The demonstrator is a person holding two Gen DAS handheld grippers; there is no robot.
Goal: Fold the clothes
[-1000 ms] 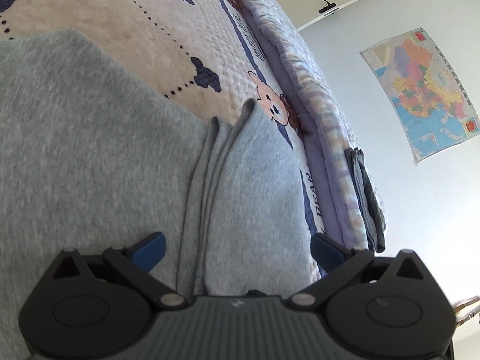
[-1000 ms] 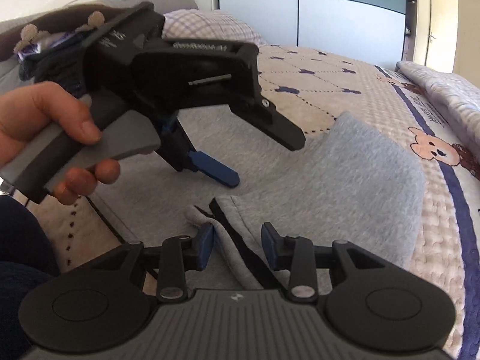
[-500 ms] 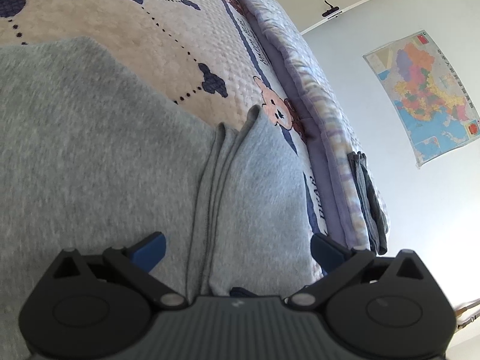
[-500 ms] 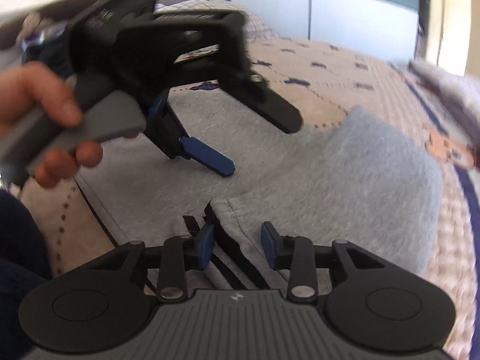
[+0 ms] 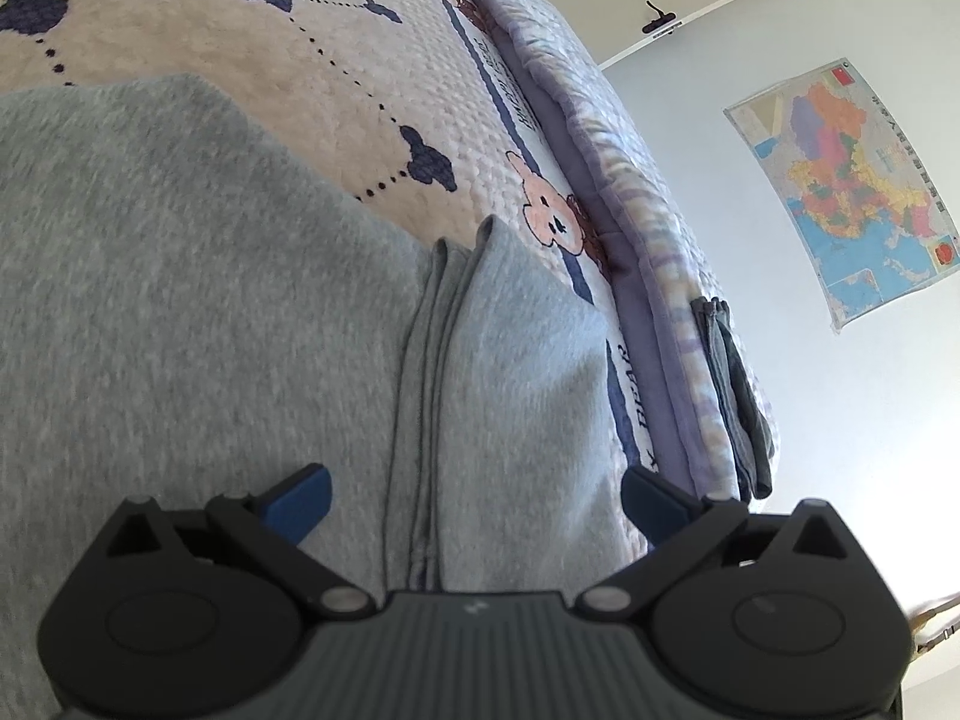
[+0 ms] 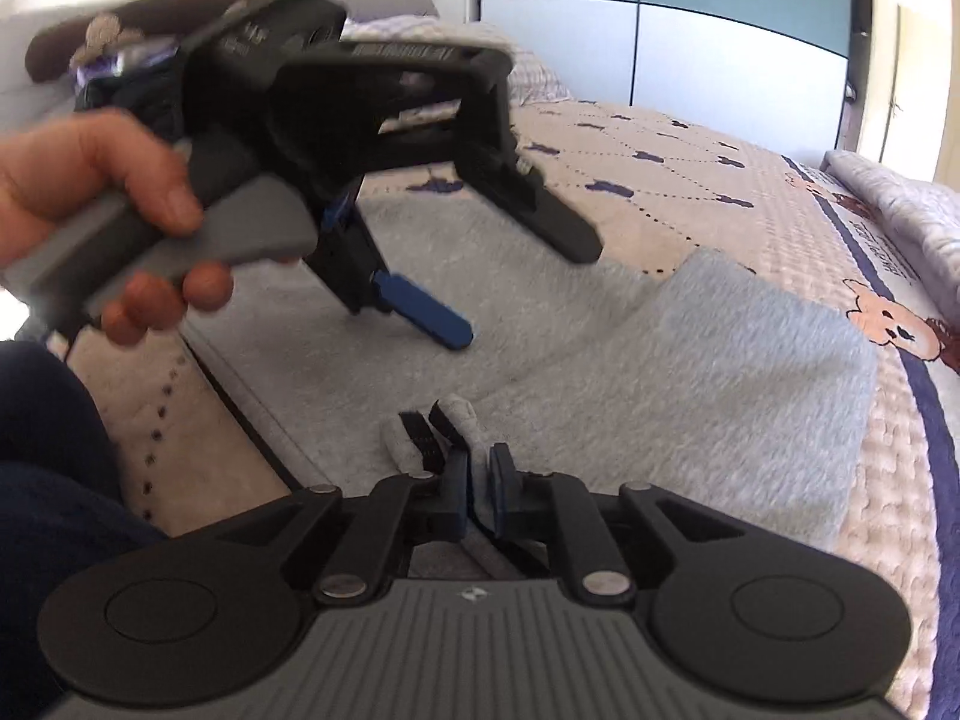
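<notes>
Lying spread across a cream quilt (image 6: 690,192) patterned with dotted lines, dark blue shapes and cartoon bears is a grey fleece garment (image 6: 690,372), partly folded so that one flap sits on top of the rest. At the garment's near edge, the right gripper (image 6: 477,489) has its blue pads close together with a bunched corner of grey cloth and black trim (image 6: 420,432) pinched between them; its jaws are opening slightly at this moment, though the pads seem to press on the fabric. Just beyond that corner, above the garment and not touching it, the left gripper (image 6: 522,288) is held in a person's hand (image 6: 102,204), its two fingers spread wide apart with nothing between them. The view from the left gripper (image 5: 474,495) shows the same wide gap, with stacked folded edges of the garment (image 5: 432,372) running away beneath it. Past the garment's far side, a purple blanket (image 5: 630,192) borders the quilt, and a colourful map (image 5: 852,180) hangs on the wall beyond.
</notes>
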